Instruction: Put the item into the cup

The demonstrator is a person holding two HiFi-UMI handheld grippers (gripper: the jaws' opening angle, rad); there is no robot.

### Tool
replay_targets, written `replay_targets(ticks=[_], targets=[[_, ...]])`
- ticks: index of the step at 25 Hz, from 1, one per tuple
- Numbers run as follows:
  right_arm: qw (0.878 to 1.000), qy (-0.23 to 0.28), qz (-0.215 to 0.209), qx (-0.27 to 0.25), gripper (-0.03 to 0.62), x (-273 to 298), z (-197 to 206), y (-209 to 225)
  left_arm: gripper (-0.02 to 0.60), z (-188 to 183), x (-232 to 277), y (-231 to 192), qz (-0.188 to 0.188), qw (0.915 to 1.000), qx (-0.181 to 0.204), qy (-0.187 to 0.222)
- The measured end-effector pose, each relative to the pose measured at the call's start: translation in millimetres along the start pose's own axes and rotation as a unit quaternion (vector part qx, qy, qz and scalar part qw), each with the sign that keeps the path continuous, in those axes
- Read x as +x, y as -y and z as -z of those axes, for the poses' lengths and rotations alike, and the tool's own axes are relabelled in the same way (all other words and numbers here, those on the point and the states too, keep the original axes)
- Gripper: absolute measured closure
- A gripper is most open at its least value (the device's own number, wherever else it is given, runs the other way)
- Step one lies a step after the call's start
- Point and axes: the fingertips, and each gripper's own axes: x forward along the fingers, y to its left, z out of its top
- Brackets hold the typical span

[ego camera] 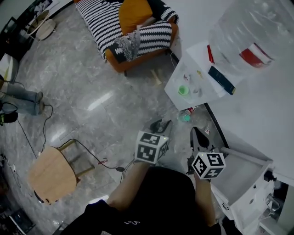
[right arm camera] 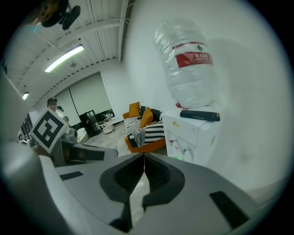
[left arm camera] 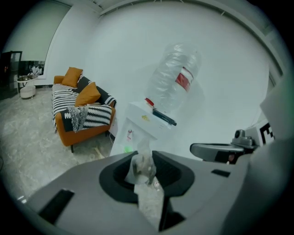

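Left gripper pinches a crumpled clear item; right gripper closed, empty (nothing in a cup yet).

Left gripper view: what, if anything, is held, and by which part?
A clear, crinkled plastic item, pinched in the jaws of the left gripper; gripped part unclear.

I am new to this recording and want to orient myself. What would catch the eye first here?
The big water bottle stands upside down on the white dispenser by the wall. Then comes the striped sofa with orange cushions, beyond it. The left gripper grips a clear crumpled thing.
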Motion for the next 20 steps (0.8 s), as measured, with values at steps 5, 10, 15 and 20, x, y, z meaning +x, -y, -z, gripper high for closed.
replay_targets(ticks=[5, 10, 15, 20], targets=[[1.000, -0.015, 0.009, 0.016, 0.583, 21, -1, 20, 0.491, -7, 28, -5, 0.006, 0.9998, 0.000, -0.020], [0.999, -0.027, 0.013, 0.028, 0.583, 45, -4, 40, 0.491, -17, 66, -6, 0.017, 0.9992, 0.000, -0.037], [0.998, -0.039, 0.013, 0.048, 0.583, 71, -3, 57, 0.491, -24, 98, -6, 0.027, 0.9979, 0.007, -0.059], [0.997, -0.041, 0.015, 0.059, 0.583, 102, -2, 85, 0.491, -23, 135, -14, 0.031, 0.9957, 0.035, -0.080]])
